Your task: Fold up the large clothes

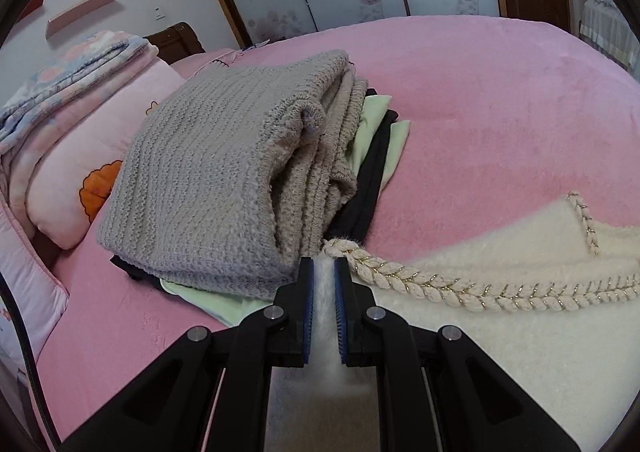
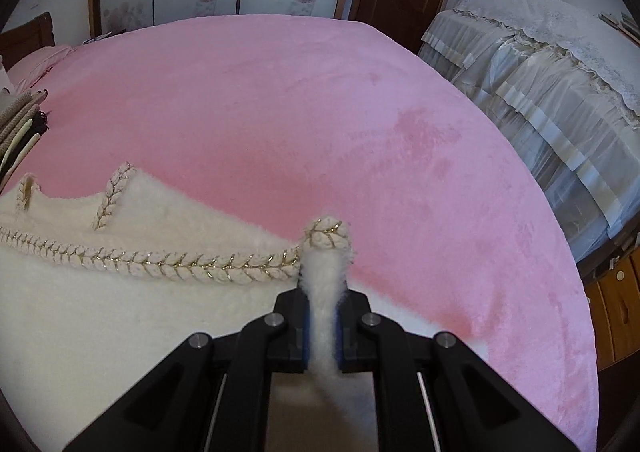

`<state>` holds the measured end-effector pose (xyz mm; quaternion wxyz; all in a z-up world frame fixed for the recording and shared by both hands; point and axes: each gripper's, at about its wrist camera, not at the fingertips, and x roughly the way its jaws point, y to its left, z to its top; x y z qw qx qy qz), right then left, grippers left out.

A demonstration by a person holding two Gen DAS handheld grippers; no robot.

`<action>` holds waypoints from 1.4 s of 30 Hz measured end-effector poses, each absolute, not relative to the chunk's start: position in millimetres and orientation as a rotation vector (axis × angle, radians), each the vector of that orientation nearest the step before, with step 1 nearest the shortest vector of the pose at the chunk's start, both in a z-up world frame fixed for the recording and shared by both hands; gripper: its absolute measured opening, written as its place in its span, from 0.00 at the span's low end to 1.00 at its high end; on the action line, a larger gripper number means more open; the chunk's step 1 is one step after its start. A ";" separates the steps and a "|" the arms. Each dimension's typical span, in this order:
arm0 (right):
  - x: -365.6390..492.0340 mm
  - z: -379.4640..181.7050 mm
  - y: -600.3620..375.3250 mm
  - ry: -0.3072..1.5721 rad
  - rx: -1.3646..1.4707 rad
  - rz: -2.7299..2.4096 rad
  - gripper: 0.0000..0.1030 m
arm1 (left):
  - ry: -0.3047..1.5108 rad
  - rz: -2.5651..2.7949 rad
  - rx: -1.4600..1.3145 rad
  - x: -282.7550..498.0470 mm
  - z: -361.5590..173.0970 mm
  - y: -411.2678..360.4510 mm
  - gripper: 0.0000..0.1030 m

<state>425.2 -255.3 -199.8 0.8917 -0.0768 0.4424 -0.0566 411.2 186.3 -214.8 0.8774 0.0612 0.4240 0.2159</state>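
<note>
Now both black two-finger grippers pinch a fluffy cream sweater with gold-flecked braided trim, spread on a pink plush bedspread: left gripper and right gripper each clenched on its braided edge, beside a folded grey knit sweater.

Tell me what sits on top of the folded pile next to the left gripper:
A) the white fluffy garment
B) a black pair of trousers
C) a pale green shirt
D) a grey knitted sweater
D: the grey knitted sweater lies on top of the pile, with pale green and black layers showing beneath it, while the white fluffy garment is pinched by the left gripper and right gripper.
</note>
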 end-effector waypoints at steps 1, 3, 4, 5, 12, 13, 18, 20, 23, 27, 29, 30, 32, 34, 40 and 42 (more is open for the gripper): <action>424.4 -198.5 -255.8 0.909 -0.158 -0.124 0.07 | 0.875 0.452 0.118 412.0 -214.2 186.5 0.08; 422.5 -194.5 -259.2 0.884 -0.133 -0.138 0.07 | 0.853 0.454 0.101 411.4 -209.3 186.0 0.08; 420.1 -193.6 -258.9 0.875 -0.125 -0.141 0.07 | 0.840 0.456 0.100 411.4 -206.9 186.4 0.07; 420.1 -194.8 -258.7 0.877 -0.127 -0.143 0.07 | 0.823 0.467 0.114 413.0 -204.6 184.9 0.06; 427.8 -200.0 -255.0 0.927 -0.155 -0.144 0.09 | 0.852 0.497 0.179 429.1 -217.2 184.9 0.06; 427.3 -196.6 -256.7 0.928 -0.147 -0.142 0.13 | 0.851 0.484 0.188 428.2 -215.6 182.3 0.06; 400.5 -148.1 -265.0 0.874 -0.038 -0.104 0.27 | 0.864 0.401 0.127 402.7 -186.3 176.7 0.22; 382.3 -120.3 -267.5 0.832 -0.008 -0.073 0.27 | 0.857 0.380 0.108 383.2 -168.7 173.0 0.38; 353.0 -80.7 -271.9 0.775 0.055 -0.025 0.27 | 0.854 0.345 0.089 347.8 -140.4 170.6 0.62; 320.2 -64.7 -257.4 0.794 0.133 0.061 0.30 | 0.851 0.307 0.068 301.4 -116.8 162.6 0.73; 304.2 -72.5 -227.2 0.804 0.073 0.103 0.30 | 0.851 0.293 0.037 279.3 -115.1 154.6 0.74; 297.0 -78.8 -209.9 0.808 0.040 0.126 0.30 | 0.852 0.286 0.020 270.6 -116.3 150.5 0.75; 284.0 -96.9 -173.5 0.818 -0.006 0.182 0.30 | 0.849 0.279 -0.014 254.2 -122.8 140.2 0.75; 276.4 -118.7 -141.5 0.836 -0.024 0.235 0.30 | 0.846 0.287 -0.053 247.0 -133.0 132.5 0.75; 295.3 -187.3 -106.7 0.941 -0.068 0.235 0.30 | 0.884 0.373 -0.056 255.3 -180.9 121.8 0.75; 302.8 -196.0 -125.8 0.924 -0.073 0.197 0.27 | 0.917 0.396 -0.037 261.8 -197.1 127.4 0.75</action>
